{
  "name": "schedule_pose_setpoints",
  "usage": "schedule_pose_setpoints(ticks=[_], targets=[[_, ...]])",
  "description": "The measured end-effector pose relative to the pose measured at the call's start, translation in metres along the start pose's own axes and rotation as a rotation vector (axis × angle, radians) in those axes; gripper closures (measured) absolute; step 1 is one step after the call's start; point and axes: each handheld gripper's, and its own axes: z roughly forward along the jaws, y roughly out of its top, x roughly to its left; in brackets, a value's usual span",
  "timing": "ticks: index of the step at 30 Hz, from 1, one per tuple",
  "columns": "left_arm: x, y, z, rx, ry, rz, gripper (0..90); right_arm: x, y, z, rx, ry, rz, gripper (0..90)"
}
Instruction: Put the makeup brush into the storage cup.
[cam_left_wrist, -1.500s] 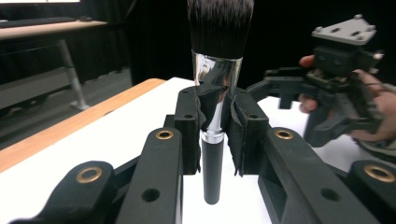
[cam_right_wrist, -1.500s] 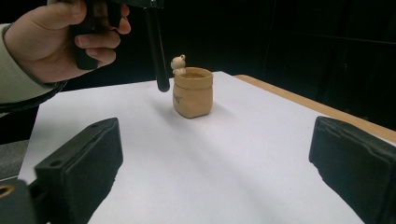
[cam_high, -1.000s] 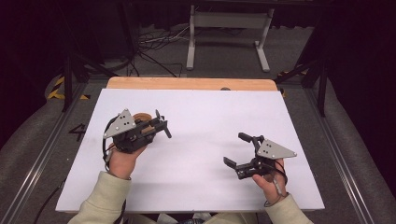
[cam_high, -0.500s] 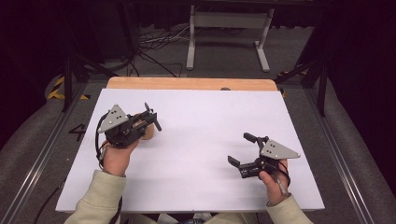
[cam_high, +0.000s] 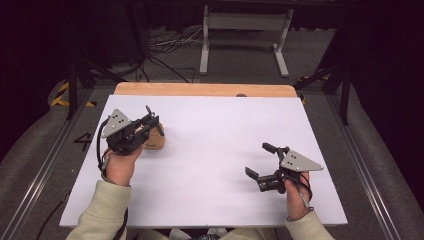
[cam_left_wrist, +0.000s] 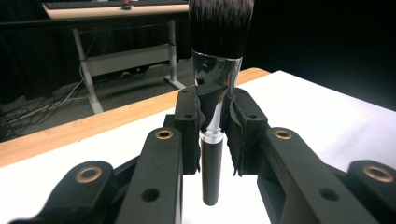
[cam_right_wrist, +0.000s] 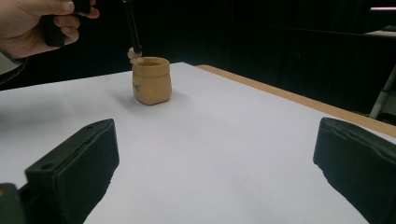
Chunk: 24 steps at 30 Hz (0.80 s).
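Note:
My left gripper is shut on a makeup brush with black bristles and a silver ferrule. The pads clamp it where the ferrule meets the black handle, bristles up and handle down. In the high view the left gripper hovers at the table's left over a small tan pot. The right gripper view shows the brush handle hanging just above the rim of the pot. My right gripper rests low at the right, jaws wide open with nothing between them.
The white tabletop has a wooden strip along its far edge. Beyond it stand a metal desk frame and loose cables on the floor. The pot is the one object standing on the table.
The left hand has shifted a little left and turned, which uncovers the pot and brings the brush more upright over it. The right hand has barely moved.

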Motion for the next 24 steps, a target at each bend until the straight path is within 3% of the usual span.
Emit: schedule_pose_setpoints(ticks=[3,7,14,19,24], targets=[[0.002,0.000,0.000,0.000,0.008,-0.006,75.8,0.000,0.000,0.000,-0.005,0.002,0.004,0.5],[0.007,0.000,0.000,0.012,0.060,-0.010,75.9,0.000,-0.002,-0.001,-0.015,-0.009,0.013,0.5],[0.014,-0.002,0.003,0.019,0.115,-0.046,75.9,0.001,-0.002,-0.003,-0.009,-0.005,0.008,0.5],[0.016,-0.004,0.005,0.021,0.152,-0.046,75.8,0.001,-0.003,-0.004,-0.008,-0.004,0.009,0.5],[0.017,-0.006,0.009,0.021,0.159,-0.042,75.8,0.001,-0.003,-0.005,-0.010,-0.007,0.011,0.5]])
